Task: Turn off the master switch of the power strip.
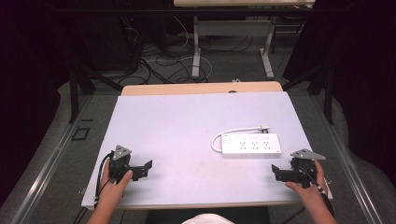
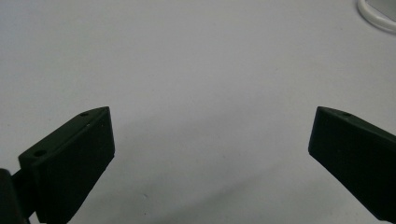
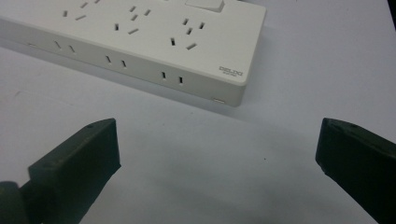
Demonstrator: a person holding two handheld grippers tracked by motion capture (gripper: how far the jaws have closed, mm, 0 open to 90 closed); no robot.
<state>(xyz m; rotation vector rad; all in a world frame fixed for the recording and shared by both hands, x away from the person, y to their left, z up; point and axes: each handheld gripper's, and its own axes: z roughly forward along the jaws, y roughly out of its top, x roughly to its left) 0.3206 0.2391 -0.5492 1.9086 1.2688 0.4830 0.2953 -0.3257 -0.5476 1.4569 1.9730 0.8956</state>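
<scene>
A white power strip (image 1: 251,144) lies on the right half of the pale table (image 1: 187,130), its white cable (image 1: 233,133) looped behind it and ending in a plug (image 1: 265,127). In the right gripper view the strip (image 3: 140,42) lies just ahead of the jaws. My right gripper (image 1: 276,172) rests near the front right edge, open and empty (image 3: 215,149). My left gripper (image 1: 148,168) sits near the front left, open (image 2: 210,140) over bare table. A bit of the white cable (image 2: 376,14) shows at the top right of the left gripper view.
Beyond the table's far edge stands a wooden board (image 1: 201,87), then a floor with tangled cables (image 1: 159,60) and the metal legs of another desk (image 1: 196,51). Dark curtains flank both sides.
</scene>
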